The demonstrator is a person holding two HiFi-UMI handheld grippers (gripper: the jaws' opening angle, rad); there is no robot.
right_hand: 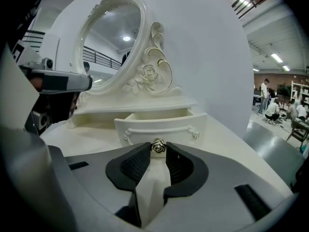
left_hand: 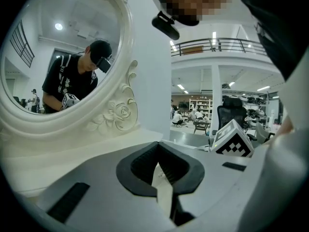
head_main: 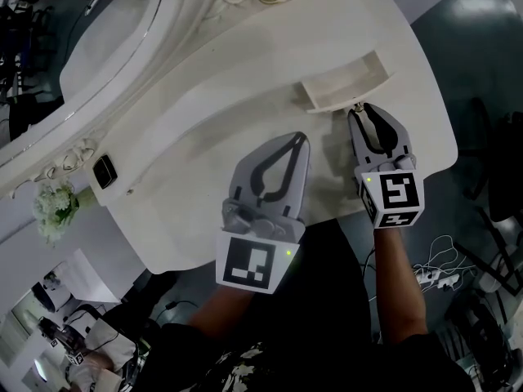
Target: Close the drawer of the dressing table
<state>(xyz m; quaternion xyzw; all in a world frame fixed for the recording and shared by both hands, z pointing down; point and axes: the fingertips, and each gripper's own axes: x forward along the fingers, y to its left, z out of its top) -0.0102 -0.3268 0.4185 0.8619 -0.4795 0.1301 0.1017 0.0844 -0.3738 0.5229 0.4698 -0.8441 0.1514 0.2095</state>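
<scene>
In the head view the task is not yet done: the drawer (head_main: 343,88) stands pulled out of the low shelf at the back of the desk (head_main: 204,137), toward its right edge, with its front well clear of the shelf face. The right claw (head_main: 359,111) reaches its tips to the middle of that front, while the left claw (head_main: 301,140) hovers over the bare middle of the desk, tips together and empty. The mirror (head_main: 122,47) rises along the desk's back edge, a bunch of white flowers (head_main: 53,207) and a small black thing (head_main: 104,171) sit near the left corner, and cables (head_main: 437,272) lie on the floor past the front edge. None of these is in the drawer's path. In the left claw's view its tips (left_hand: 157,149) meet on nothing, with the mirror (left_hand: 63,57) ahead and the right claw's marker cube (left_hand: 231,139) off to the right. In the right claw's view the drawer (right_hand: 159,124) shows its open inside, and its knob (right_hand: 158,146) sits between the tips of the right claw (right_hand: 158,150). The claw is narrow, with its pads seemingly against both sides of the knob. What is left, by my reading, is the whole push straight back until the front meets the shelf, and nothing stands between them.
</scene>
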